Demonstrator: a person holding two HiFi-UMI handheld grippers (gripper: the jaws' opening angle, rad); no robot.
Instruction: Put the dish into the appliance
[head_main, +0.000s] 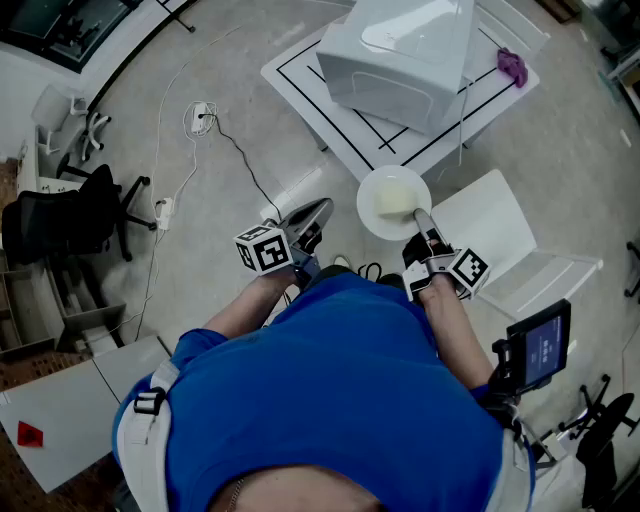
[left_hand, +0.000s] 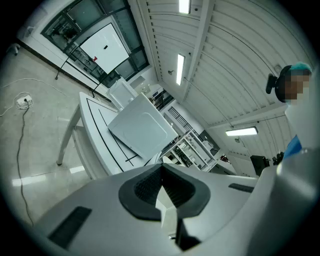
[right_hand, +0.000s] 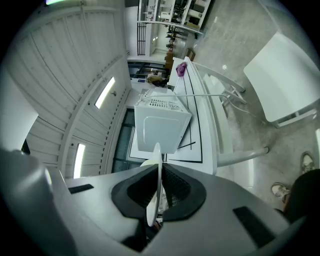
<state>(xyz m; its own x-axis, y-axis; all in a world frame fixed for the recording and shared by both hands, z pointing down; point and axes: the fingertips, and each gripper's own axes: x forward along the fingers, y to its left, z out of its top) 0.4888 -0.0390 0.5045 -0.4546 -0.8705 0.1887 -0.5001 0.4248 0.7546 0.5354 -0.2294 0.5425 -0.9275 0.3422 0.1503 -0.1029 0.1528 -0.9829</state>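
Observation:
A white plate (head_main: 366, 194) carrying a pale yellow food (head_main: 392, 201) hangs in the air in front of me. My right gripper (head_main: 418, 216) is shut on its near rim. The right gripper view shows the plate (right_hand: 159, 159) edge-on between the pads of the right gripper (right_hand: 157, 194). The white microwave (head_main: 400, 55) stands on a white table (head_main: 300, 70) ahead with its door shut; it also shows as the microwave (right_hand: 160, 125) and the microwave (left_hand: 142, 130). My left gripper (head_main: 314, 213) is shut and holds nothing, left of the plate; its pads meet at the left gripper (left_hand: 163, 189).
A white chair (head_main: 500, 240) stands just right of the plate. A purple cloth (head_main: 512, 66) lies on the table's right end. A cable with a plug strip (head_main: 200, 118) runs over the floor at left, near a black office chair (head_main: 70, 220). A small screen (head_main: 540, 345) is at lower right.

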